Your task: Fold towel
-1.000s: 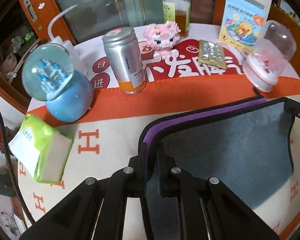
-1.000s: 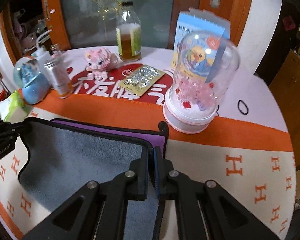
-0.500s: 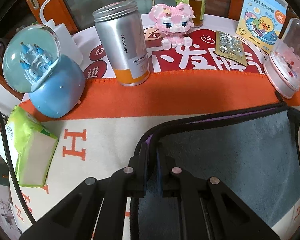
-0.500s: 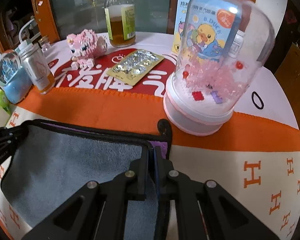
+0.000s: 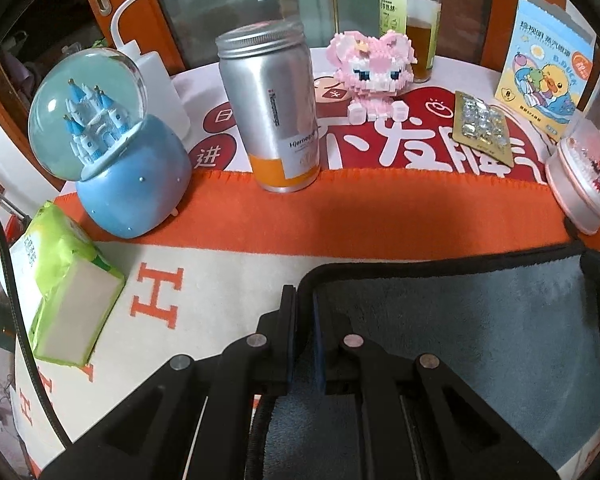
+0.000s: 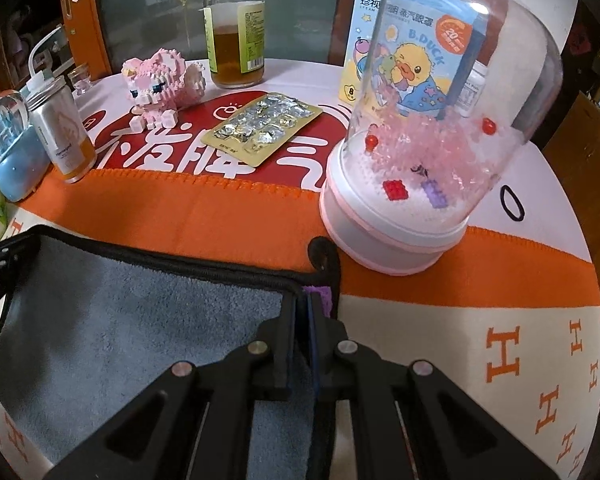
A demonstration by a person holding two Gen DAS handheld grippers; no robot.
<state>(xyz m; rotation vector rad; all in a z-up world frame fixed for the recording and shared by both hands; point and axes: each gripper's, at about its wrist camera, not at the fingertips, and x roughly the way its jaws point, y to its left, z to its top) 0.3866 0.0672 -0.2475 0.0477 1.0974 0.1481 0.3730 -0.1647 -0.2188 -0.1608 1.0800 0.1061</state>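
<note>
Evidently the first fold is being carried out: the left tongs [image 5: 303, 312] are pinching one far corner of the grey towel [image 5: 480, 340] with almost no gap between the fingers, and the right tongs [image 6: 303, 312] are clamping the other far corner in the same way, where a sliver of the purple underside [image 6: 320, 294] is showing. The towel is lying on the orange-and-cream cloth over the worktop [image 6: 480, 280], its black-bound edge stretching between the two tongs, and its hanging loop [image 6: 324, 254] is sitting just beside the pink-based glass dome [image 6: 440, 128]. The fold is looking nearly complete, so the next move is probably calling for both corners to be lowered level onto the layer beneath and released together, while keeping clear of the dome and the silver can [image 5: 272, 108] near the edge. Compared with a second ago, the carried edge is sitting further forward: the broad purple band seen then is now almost wholly covered, and the can, the blue snow globe [image 5: 112, 152] and the dome are all looming larger and closer in both views.
</note>
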